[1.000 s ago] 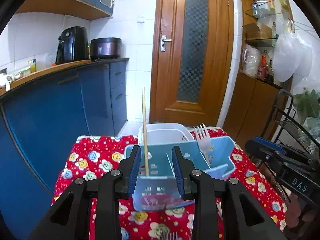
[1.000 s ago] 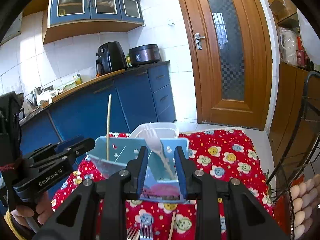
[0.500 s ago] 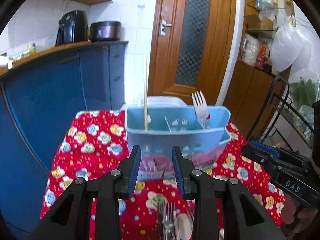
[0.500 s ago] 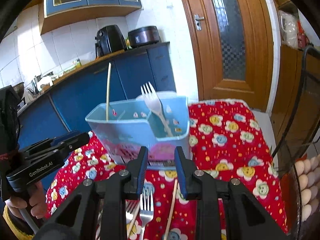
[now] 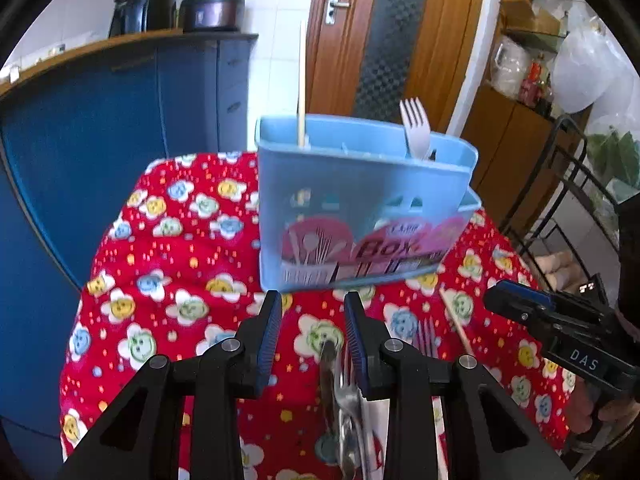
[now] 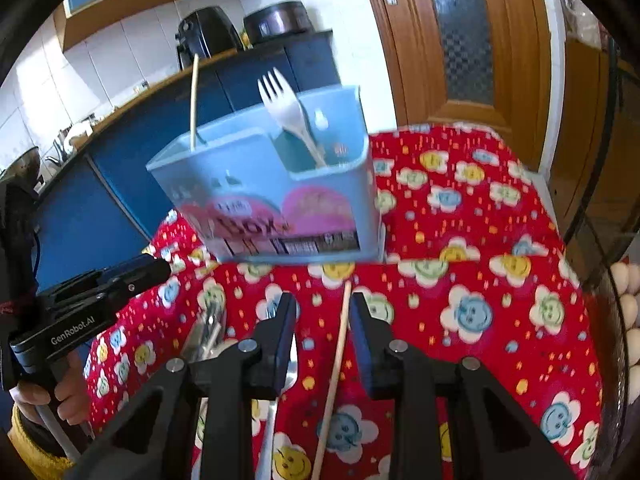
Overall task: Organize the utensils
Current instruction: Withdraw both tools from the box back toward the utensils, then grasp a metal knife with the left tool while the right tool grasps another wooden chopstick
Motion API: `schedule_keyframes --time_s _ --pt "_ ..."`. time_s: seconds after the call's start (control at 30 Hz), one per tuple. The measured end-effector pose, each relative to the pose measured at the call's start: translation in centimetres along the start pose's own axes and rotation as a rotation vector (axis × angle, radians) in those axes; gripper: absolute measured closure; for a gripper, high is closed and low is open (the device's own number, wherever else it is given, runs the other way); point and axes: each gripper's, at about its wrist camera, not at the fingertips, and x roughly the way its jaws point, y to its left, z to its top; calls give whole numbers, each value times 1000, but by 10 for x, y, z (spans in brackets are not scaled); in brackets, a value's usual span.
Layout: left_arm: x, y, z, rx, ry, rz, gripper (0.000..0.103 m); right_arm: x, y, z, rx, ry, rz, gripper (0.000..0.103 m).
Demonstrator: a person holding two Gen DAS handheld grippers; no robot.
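Two utensils already stand in the light-blue plastic caddy (image 5: 360, 204). Left tongs (image 5: 312, 336) hover part-spread, empty, over metal forks (image 5: 348, 396): stiff, slippery, best pinched mid-handle. Right tongs (image 6: 322, 332), also part-spread, straddle a thin, light wooden chopstick (image 6: 336, 364) lying on the red flowered surface (image 6: 480, 280).

Blue cabinets (image 5: 100, 128), wooden door (image 5: 384, 36), white tiled wall (image 6: 100, 64).

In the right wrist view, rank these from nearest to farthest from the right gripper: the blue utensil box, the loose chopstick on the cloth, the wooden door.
1. Loose chopstick, lying on the cloth between the right gripper fingers.
2. Blue utensil box, just ahead, slightly left.
3. Wooden door, far back, upper right.
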Motion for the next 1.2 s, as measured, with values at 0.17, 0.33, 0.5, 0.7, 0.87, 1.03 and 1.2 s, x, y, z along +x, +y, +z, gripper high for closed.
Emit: schedule_keyframes --time_s 0.17,0.33,0.5,0.7,0.87,1.03,1.2 --pt "9 4 -12 -8 60 -10 70 8 -4 -11 12 46 4 73" --pt "18 5 -24 -1 121 -15 70 13 -4 -19 8 86 -4 73" --pt "24 5 -34 -1 180 -23 70 16 -3 -24 16 128 5 73" --pt "28 6 -43 6 235 -43 70 19 -4 -26 12 151 7 73" --pt "34 0 -47 31 249 -57 71 24 -4 -27 8 174 -2 75" --pt "38 -8 -46 62 253 -85 72 28 -6 -24 12 194 -1 81" --pt "42 -17 -43 91 254 -86 83 32 -6 -19 5 213 -5 85"
